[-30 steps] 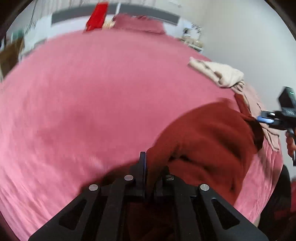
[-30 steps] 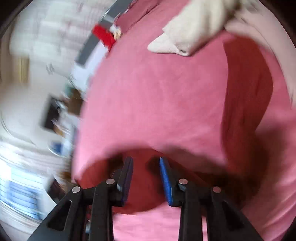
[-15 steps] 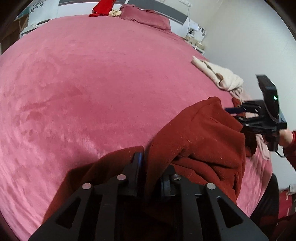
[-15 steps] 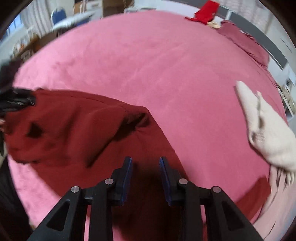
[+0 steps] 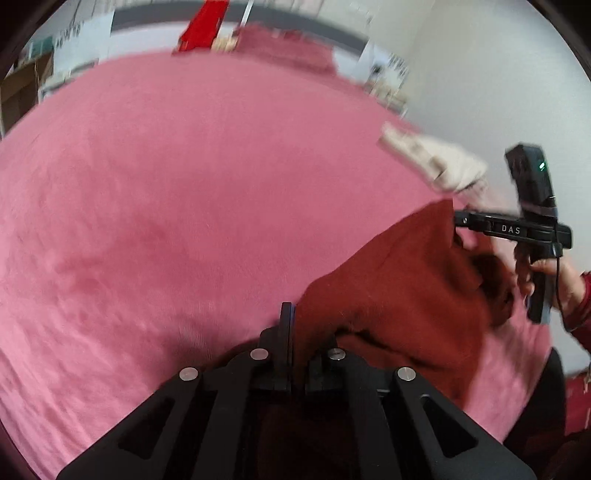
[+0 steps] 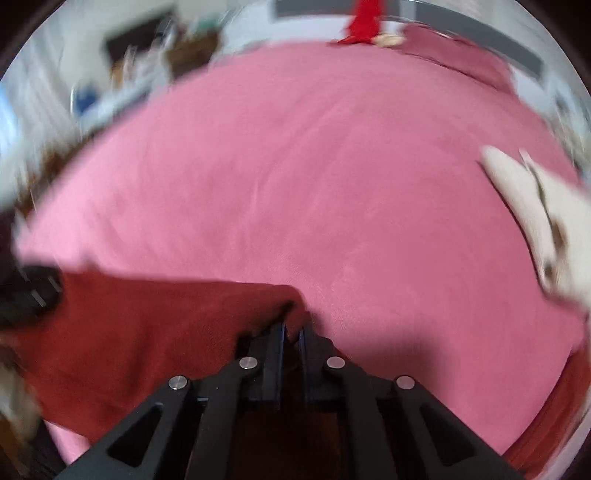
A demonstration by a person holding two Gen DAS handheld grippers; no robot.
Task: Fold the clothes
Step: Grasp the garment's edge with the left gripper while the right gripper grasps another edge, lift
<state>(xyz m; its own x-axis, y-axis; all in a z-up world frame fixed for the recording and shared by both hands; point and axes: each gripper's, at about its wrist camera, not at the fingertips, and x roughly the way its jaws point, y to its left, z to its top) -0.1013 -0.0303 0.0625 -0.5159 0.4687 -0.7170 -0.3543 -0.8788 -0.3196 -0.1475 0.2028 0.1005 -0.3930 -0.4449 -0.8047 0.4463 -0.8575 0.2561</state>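
Observation:
A dark red garment (image 5: 399,288) hangs stretched between both grippers above the pink bed (image 5: 184,192). My left gripper (image 5: 301,332) is shut on one corner of it at the bottom of the left wrist view. In the same view the right gripper (image 5: 460,221) pinches the opposite corner, held by a hand (image 5: 543,277). In the right wrist view my right gripper (image 6: 291,334) is shut on the red garment (image 6: 147,332), which spreads to the left toward the other gripper's dark body (image 6: 26,295).
A cream garment (image 5: 439,166) lies crumpled near the bed's right edge, also visible as the cream garment (image 6: 546,225) in the right wrist view. A bright red item (image 5: 199,26) and a pillow (image 5: 288,48) sit at the headboard. A white wall (image 5: 480,74) borders the right side.
My right gripper, open over the garment half a second ago, has shut on its corner. Both grippers have lifted the garment, which now spans tauter between them.

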